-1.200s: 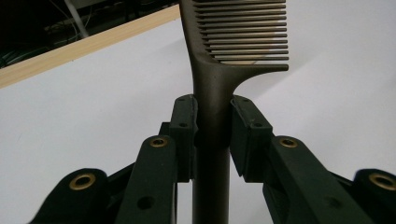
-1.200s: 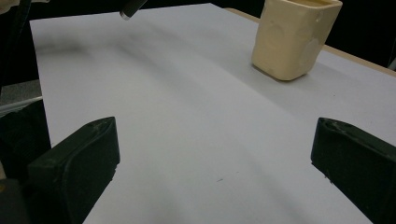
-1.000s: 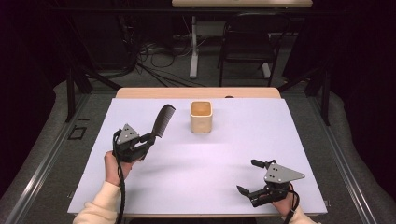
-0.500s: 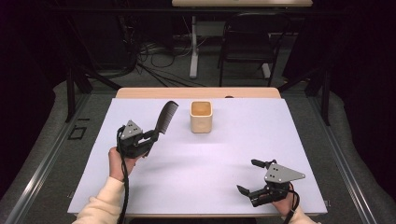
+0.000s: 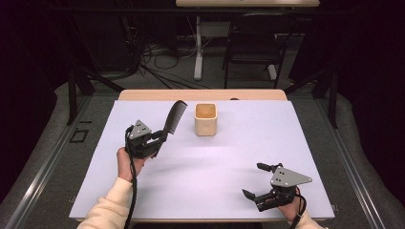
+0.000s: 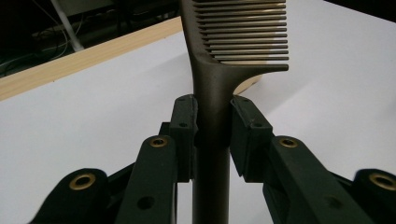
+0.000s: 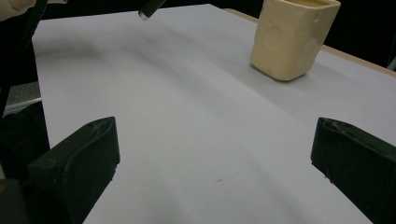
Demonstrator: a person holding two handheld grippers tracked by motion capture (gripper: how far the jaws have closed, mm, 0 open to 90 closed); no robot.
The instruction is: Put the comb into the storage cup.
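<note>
Up close, the left gripper (image 6: pixel 212 126) has its 2 pads clamped on the comb (image 6: pixel 224 70) handle, held above the surface's (image 5: pixel 229 157) left half beside the cup (image 5: pixel 206 119), while the right gripper (image 7: pixel 210 154) gapes empty.

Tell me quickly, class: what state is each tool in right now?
Left tool: closed on the handle of the comb.
Right tool: open, holding nothing.
</note>
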